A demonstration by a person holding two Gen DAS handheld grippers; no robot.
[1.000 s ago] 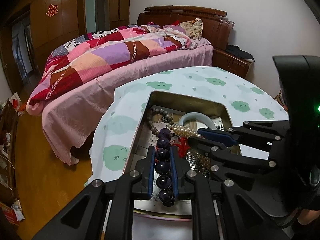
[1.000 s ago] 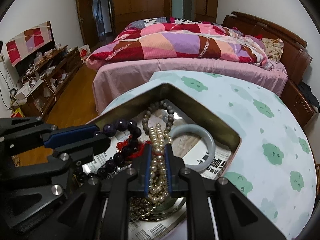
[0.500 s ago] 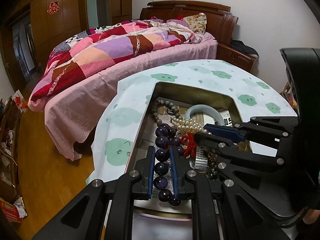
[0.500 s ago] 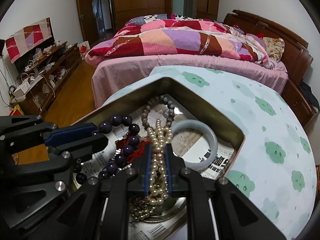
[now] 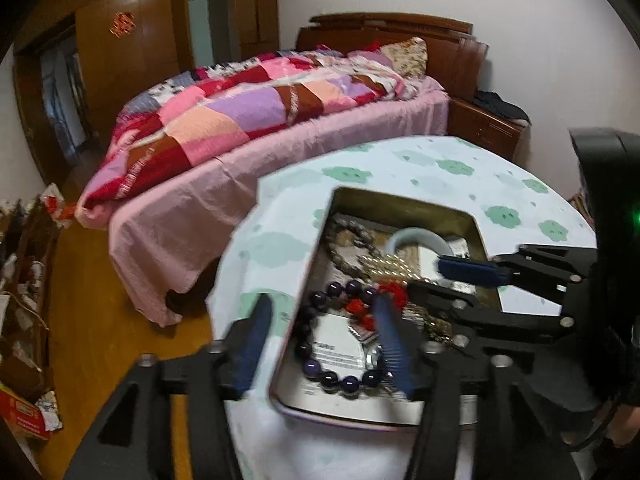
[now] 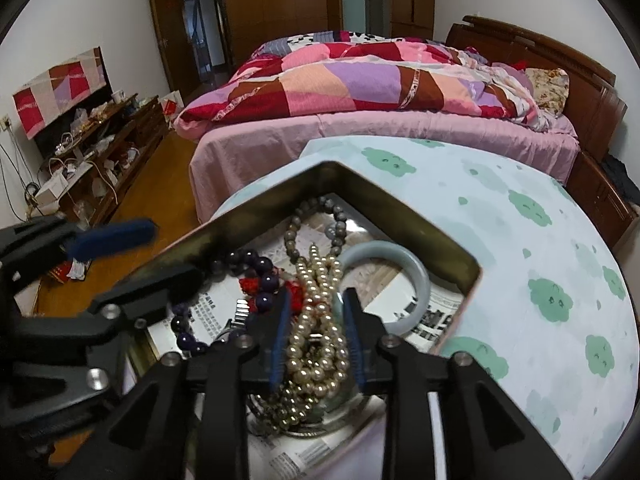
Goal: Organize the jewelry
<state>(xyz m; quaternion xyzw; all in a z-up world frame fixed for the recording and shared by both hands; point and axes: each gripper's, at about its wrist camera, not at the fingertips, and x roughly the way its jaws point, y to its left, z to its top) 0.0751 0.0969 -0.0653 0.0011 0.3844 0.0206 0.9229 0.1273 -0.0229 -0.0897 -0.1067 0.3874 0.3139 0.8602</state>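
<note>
Change: both bead strings were clamped a second ago; now both jaws are spread and nothing is gripped.
Purple bracelet [image 5: 340, 344]: released, lying flat in the tin.
Pearl strand [image 6: 316, 320]: heaped between the parted right gripper [image 6: 316, 332] jaws, seemingly laid down apart from the purple beads.
Left gripper [image 5: 328, 344]: spread wide across the tin [image 5: 404, 202] wall.
Tin: set on the desk [image 6: 520, 248].
</note>
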